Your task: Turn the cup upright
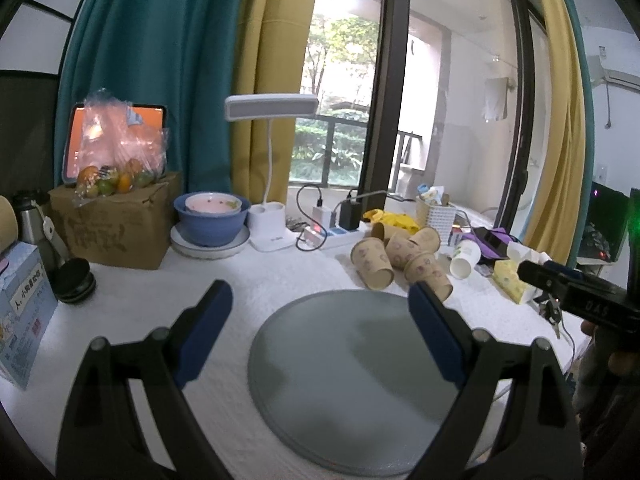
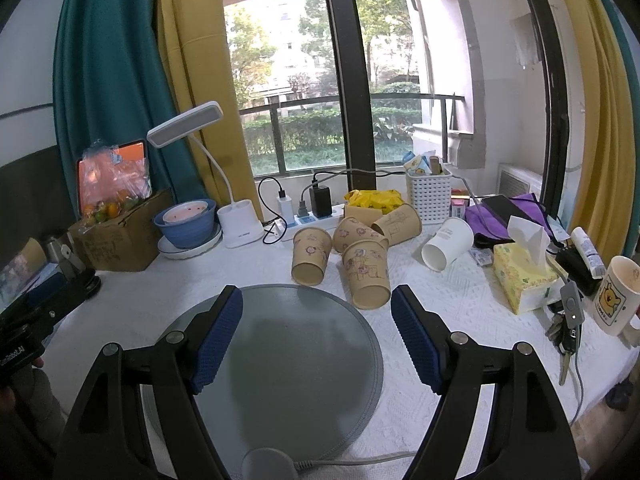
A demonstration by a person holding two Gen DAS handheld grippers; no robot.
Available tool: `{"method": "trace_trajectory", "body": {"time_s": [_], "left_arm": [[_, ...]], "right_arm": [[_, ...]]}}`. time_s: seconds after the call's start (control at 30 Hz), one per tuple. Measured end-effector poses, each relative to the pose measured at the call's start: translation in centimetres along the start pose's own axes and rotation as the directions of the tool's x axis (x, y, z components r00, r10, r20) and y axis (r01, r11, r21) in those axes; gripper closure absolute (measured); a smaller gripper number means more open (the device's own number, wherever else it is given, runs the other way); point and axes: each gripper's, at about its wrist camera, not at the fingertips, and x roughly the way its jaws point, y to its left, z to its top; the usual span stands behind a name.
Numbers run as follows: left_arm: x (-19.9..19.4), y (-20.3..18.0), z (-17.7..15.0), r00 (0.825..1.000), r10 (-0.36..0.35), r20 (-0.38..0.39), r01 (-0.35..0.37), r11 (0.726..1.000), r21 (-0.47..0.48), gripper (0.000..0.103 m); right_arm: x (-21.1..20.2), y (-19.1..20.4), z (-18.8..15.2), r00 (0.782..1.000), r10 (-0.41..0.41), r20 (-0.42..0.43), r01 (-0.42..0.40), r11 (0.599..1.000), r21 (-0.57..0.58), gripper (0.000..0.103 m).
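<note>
Several brown paper cups [image 2: 366, 276] lie on their sides in a cluster on the white tablecloth beyond a round grey mat [image 2: 288, 356]; they show in the left wrist view too [image 1: 374, 260]. A white paper cup [image 2: 446, 244] lies on its side to their right, also in the left wrist view [image 1: 466, 258]. My right gripper [image 2: 316, 308] is open and empty above the mat, short of the cups. My left gripper [image 1: 320, 300] is open and empty over the mat [image 1: 352, 392].
A desk lamp [image 2: 236, 224], a blue bowl [image 2: 186, 224] and a cardboard box [image 2: 120, 240] stand at the back left. A power strip [image 2: 308, 220], a white basket [image 2: 430, 196], a tissue pack [image 2: 524, 276], keys [image 2: 566, 336] and a mug [image 2: 618, 296] crowd the back and right.
</note>
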Motion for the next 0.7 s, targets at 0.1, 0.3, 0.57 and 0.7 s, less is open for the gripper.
{"method": "trace_trajectory", "body": {"time_s": [0.1, 0.3, 0.57, 0.7], "left_arm": [[-0.04, 0.01, -0.06, 1.000, -0.012, 0.000, 0.012, 1.000, -0.002, 0.012], [-0.06, -0.19, -0.18, 1.000, -0.012, 0.003, 0.012, 1.000, -0.003, 0.012], [0.05, -0.32, -0.26, 1.000, -0.016, 0.009, 0.016, 1.000, 0.006, 0.012], [0.12, -0.37, -0.18, 1.000, -0.017, 0.012, 0.017, 1.000, 0.008, 0.012]], "right_arm": [[-0.09, 0.08, -0.01, 1.000, -0.001, 0.003, 0.001, 1.000, -0.003, 0.024], [-0.02, 0.39, 0.07, 1.000, -0.002, 0.005, 0.002, 1.000, -0.010, 0.024], [0.01, 0.52, 0.06, 1.000, -0.002, 0.005, 0.002, 1.000, -0.010, 0.024], [0.01, 0.41, 0.04, 1.000, -0.002, 0.006, 0.002, 1.000, -0.011, 0.024]]}}
